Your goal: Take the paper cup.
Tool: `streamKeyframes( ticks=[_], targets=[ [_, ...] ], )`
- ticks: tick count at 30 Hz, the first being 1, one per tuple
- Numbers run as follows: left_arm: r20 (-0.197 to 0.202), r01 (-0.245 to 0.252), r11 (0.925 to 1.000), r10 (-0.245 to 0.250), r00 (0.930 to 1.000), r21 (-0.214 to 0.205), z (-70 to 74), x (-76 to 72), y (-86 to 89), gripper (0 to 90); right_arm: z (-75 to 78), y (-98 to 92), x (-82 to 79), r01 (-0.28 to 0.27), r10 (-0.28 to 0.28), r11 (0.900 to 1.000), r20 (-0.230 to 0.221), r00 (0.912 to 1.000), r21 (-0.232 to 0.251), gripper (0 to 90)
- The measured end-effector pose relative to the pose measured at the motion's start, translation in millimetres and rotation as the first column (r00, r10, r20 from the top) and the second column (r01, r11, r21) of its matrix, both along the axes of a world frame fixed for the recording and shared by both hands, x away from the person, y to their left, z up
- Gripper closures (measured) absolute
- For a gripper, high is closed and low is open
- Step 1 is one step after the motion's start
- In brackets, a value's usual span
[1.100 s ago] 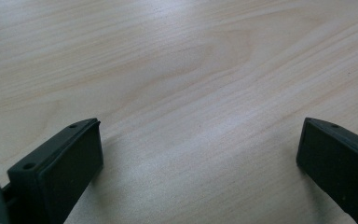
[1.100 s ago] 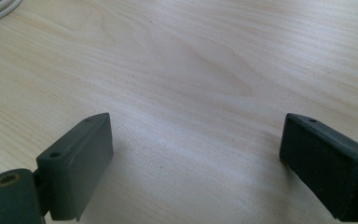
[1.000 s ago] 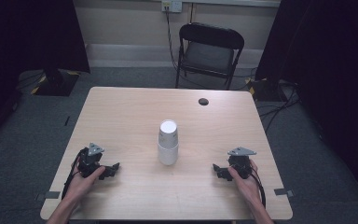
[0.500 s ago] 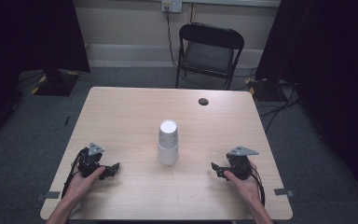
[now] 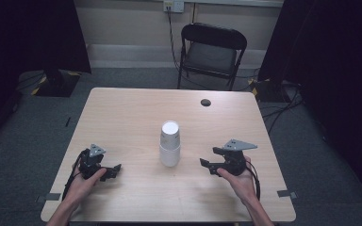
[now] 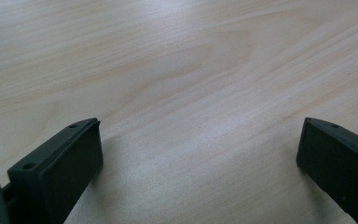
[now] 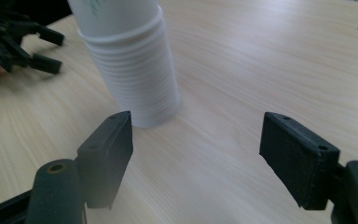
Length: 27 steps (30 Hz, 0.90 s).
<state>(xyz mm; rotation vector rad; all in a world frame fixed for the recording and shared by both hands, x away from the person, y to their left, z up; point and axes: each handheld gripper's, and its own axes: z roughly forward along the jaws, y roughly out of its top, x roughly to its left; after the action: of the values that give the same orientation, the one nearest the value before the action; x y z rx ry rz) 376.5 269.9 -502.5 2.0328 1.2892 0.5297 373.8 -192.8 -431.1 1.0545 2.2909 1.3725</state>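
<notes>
A stack of white paper cups (image 5: 170, 143) stands upside down at the middle of the light wooden table (image 5: 122, 113). My left gripper (image 5: 113, 172) rests low on the table to the stack's left, its jaws pointing right. In the left gripper view it (image 6: 198, 149) is open over bare wood. My right gripper (image 5: 205, 165) is to the right of the stack, pointing at it from a short way off. In the right gripper view it (image 7: 196, 135) is open with nothing between the jaws, and the ribbed cup stack (image 7: 128, 70) stands just beyond its left jaw.
A dark round hole (image 5: 206, 102) sits near the table's far edge. A black folding chair (image 5: 212, 49) stands behind the table. The other hand's gripper (image 7: 23, 42) shows at the right gripper view's upper left.
My right gripper has moved a little to the left, closer to the cup stack. The left gripper and the stack have stayed put.
</notes>
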Motion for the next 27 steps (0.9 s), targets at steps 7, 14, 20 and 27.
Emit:
streamKeyframes(
  ticks=[7,14,20,27],
  targets=[
    [0.0,0.002,1.0,-0.002,1.0,0.0,0.0,0.2,0.0,0.0,20.6,27.4,9.0,-0.073,0.072,0.997,0.029,0.997,0.026,19.6],
    [0.001,0.001,1.0,-0.001,1.0,0.0,0.0,0.0,-0.1,0.0,41.0,63.2,19.1,-0.159,0.157,0.9867,0.062,0.9856,0.033,16.4],
    [0.004,0.006,1.0,-0.006,1.0,-0.005,-0.3,-0.9,-1.6,0.0,48.0,77.3,28.0,-0.194,0.19,0.9798,0.074,0.9789,0.049,13.9],
    [0.004,0.007,1.0,-0.007,1.0,-0.005,-0.3,-0.8,-1.5,0.0,51.8,94.7,44.9,-0.215,0.21,0.9747,0.078,0.9746,0.06,13.8]
  ],
)
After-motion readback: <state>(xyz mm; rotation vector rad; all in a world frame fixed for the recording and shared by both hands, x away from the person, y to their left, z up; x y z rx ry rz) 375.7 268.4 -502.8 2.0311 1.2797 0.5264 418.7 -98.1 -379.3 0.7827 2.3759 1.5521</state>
